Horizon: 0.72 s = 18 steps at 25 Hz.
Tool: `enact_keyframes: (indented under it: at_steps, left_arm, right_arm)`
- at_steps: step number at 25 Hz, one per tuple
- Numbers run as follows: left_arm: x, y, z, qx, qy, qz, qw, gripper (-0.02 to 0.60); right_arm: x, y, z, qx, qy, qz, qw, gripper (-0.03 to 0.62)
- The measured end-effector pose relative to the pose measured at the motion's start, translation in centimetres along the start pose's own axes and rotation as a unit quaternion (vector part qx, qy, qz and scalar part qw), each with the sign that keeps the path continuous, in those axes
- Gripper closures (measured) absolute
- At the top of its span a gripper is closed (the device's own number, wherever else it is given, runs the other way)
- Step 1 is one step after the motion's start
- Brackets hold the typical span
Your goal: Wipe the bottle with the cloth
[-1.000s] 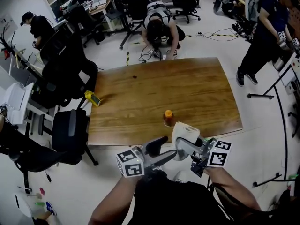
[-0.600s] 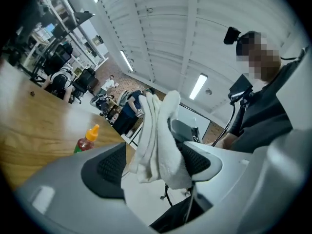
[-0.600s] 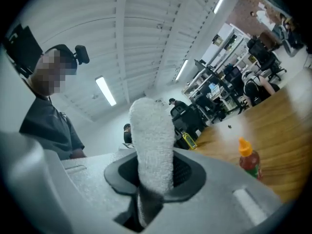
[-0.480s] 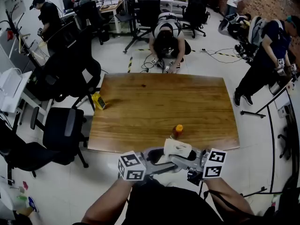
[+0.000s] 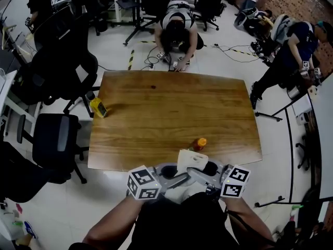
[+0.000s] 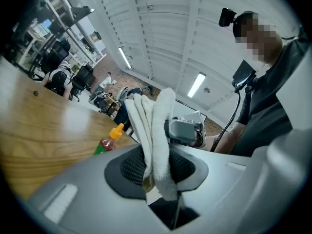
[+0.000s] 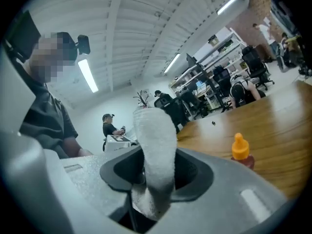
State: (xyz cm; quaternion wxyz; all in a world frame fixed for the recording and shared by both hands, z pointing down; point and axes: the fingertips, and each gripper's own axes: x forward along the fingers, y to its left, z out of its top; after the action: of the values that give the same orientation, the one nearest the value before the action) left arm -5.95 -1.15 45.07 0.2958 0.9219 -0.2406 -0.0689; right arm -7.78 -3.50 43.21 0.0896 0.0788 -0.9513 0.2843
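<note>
From the left: the left gripper's (image 6: 157, 169) jaws had just been closing and were clenched on the folded cloth (image 5: 190, 159), which was held up off the near edge of the desk (image 5: 156, 113). Only a bunched fold was pinched, so it was judged that the cloth could slip out or sag open under a firm wipe. The right gripper's (image 7: 155, 174) jaws had just been opening and stood released, with the cloth's other end between them. A snag there could drag the cloth out of the left grip as the two were parted. The bottle (image 5: 200, 144) stood upright just beyond the cloth, close to the desk's near edge and right of centre. It was held by nothing, so a sideways wipe could tip it or push it off that edge.

Counted: one yellow object (image 5: 98, 107) at the desk's left edge, one desk, two grippers, one cloth, one bottle.
</note>
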Motion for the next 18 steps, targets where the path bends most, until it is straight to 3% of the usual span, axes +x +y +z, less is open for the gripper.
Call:
enact_keyframes:
  at_steps: [3,5,9,12,17,18]
  left_arm:
    - [-0.9,1.9,0.0,-0.002,-0.011,0.034,0.9994,0.460]
    - [-1.7,4.1,0.4,-0.007,-0.025,0.071,0.9972,0.462]
    - [-3.0,9.7,-0.4,-0.011,-0.017,0.182,0.9830,0.462]
    - [-2.3,12.3,-2.2,-0.008,0.026,0.252,0.9673,0.462]
    - [-0.1,14.3,-3.9,0.008,0.077,0.293,0.9531,0.462]
    - [0.2,14.3,-4.2,0.003,0.082,0.295,0.9518,0.462]
  right_arm:
    - [-1.2,-2.1,0.5,-0.006,-0.007,-0.042,0.999,0.437]
    - [-2.8,-4.5,1.6,-0.024,-0.025,-0.095,0.995,0.437]
    - [-5.2,-9.9,2.4,-0.073,-0.018,-0.209,0.975,0.434]
    - [-4.3,-12.0,1.3,-0.097,0.038,-0.217,0.971,0.388]
    - [-2.0,-13.9,0.2,-0.114,0.084,-0.217,0.966,0.388]
    - [-1.8,-13.9,0.1,-0.121,0.087,-0.215,0.965,0.427]
